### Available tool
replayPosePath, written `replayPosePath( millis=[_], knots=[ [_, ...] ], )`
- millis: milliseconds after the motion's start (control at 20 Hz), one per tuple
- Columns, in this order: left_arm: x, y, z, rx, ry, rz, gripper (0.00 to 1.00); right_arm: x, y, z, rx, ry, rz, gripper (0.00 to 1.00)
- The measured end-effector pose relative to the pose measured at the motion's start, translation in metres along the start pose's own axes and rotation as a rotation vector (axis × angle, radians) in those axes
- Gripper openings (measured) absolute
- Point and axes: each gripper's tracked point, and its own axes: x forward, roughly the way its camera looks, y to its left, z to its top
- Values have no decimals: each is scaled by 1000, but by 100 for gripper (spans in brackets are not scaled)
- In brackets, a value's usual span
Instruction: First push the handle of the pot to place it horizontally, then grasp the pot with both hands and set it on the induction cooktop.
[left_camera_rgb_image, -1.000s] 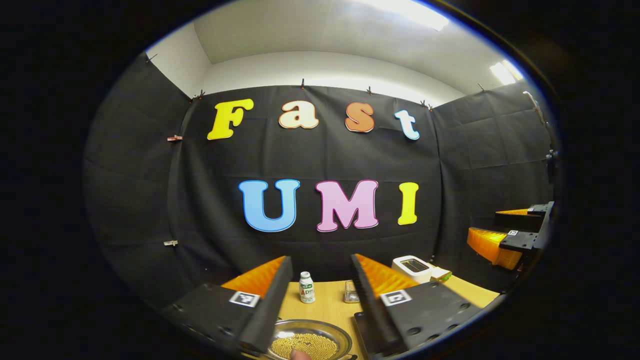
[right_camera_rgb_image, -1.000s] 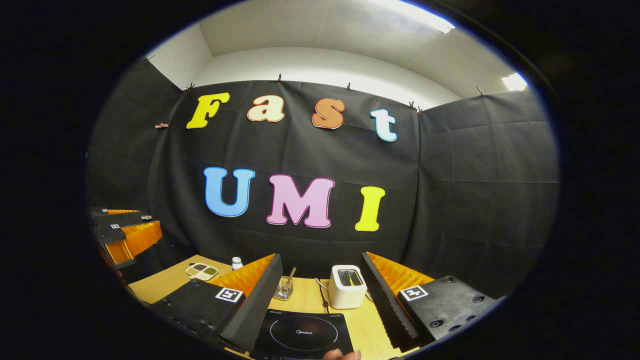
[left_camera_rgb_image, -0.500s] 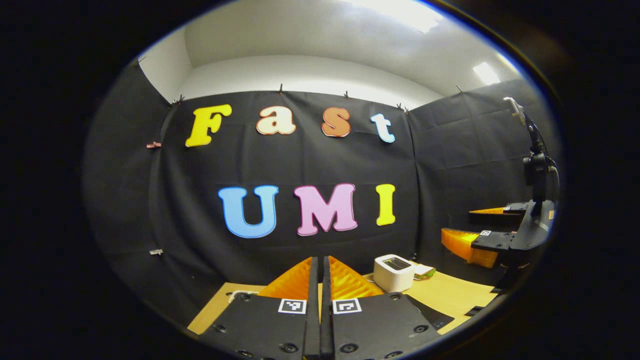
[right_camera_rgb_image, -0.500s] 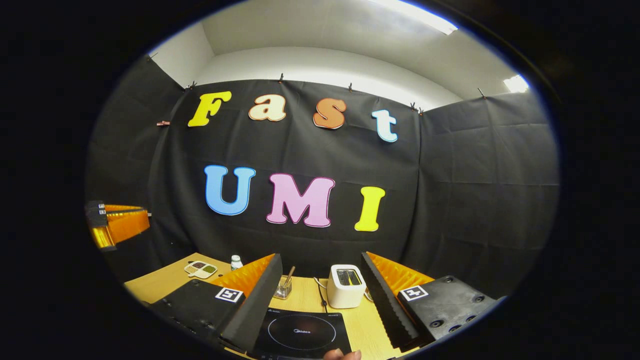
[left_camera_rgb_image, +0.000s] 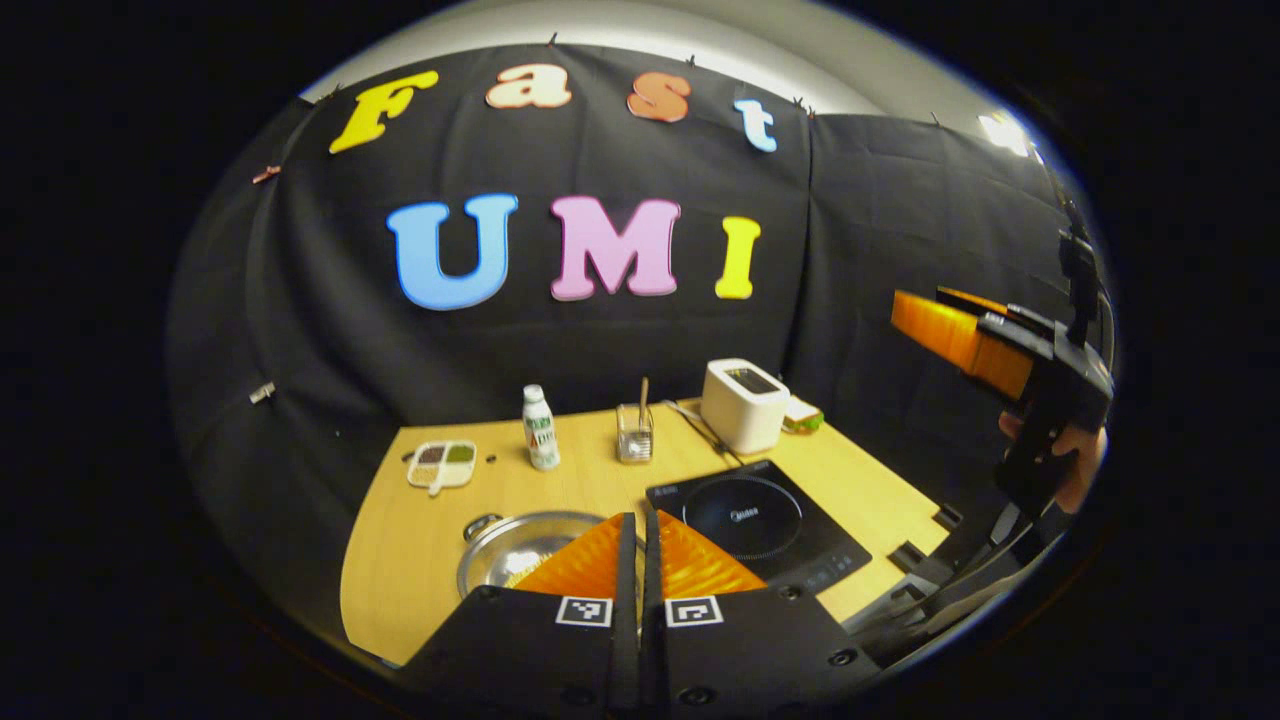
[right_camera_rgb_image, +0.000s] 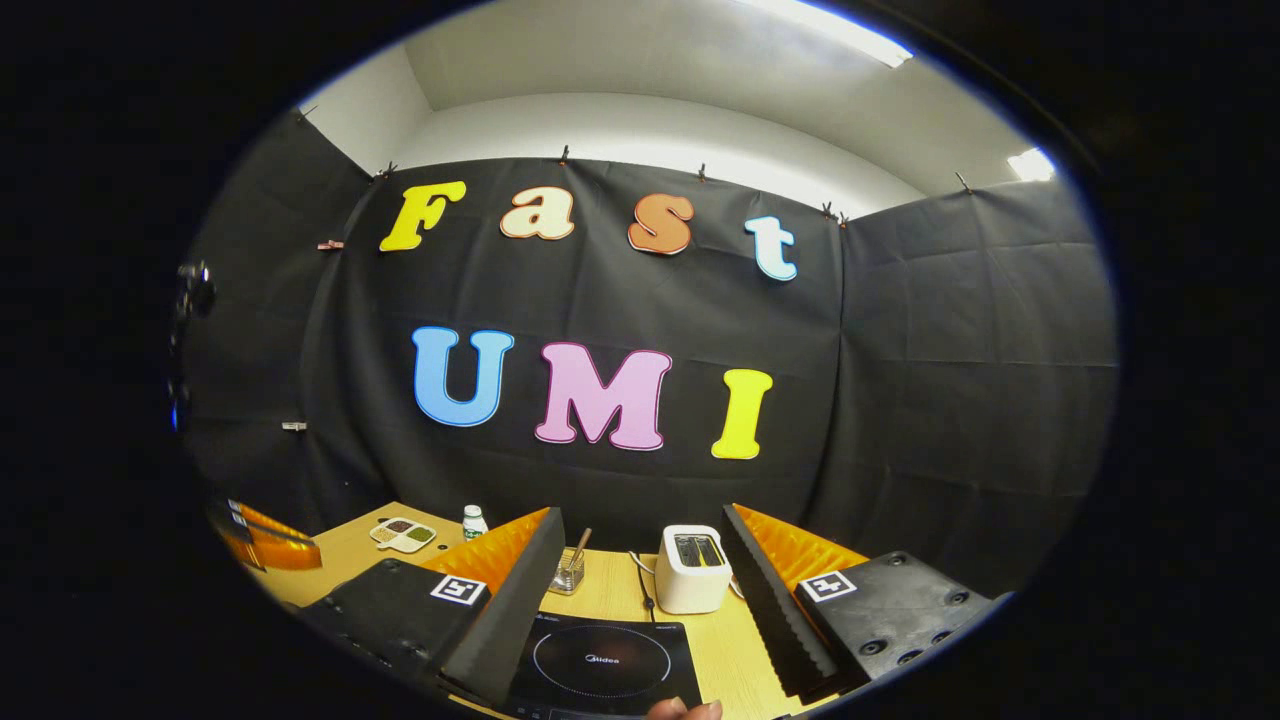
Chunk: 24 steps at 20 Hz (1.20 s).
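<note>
The left gripper (left_camera_rgb_image: 640, 530) has its jaws pressed together on nothing; the pot (left_camera_rgb_image: 520, 552) sits on the table (left_camera_rgb_image: 400, 560) just beyond and left of them. The right gripper (right_camera_rgb_image: 640, 560) has jaws spread wide, the cooktop (right_camera_rgb_image: 600, 660) lying between them, a toaster (right_camera_rgb_image: 690, 570) beyond.

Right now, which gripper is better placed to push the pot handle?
Left. Its shut fingers point down just over the pot, good for a push. The right gripper is open, aimed at the cooktop, away from the pot.
</note>
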Motion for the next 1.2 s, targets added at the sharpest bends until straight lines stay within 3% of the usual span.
replayPosePath(
  millis=[200,450,550,850,1200],
  knots=[
    [14,-14,-83,-91,310,-150,5,2,-13,-9,-7,14,0,96],
    [26,12,-166,-19,614,-111,5,4,-40,-15,-1,12,-27,98],
    [32,3,-188,-30,701,-149,6,4,-55,-18,5,19,-47,98],
    [69,9,-220,-18,782,-112,5,4,-88,-24,43,28,-88,98],
    [97,6,-220,-8,791,-86,5,7,-107,-33,44,44,-103,96]
  ],
)
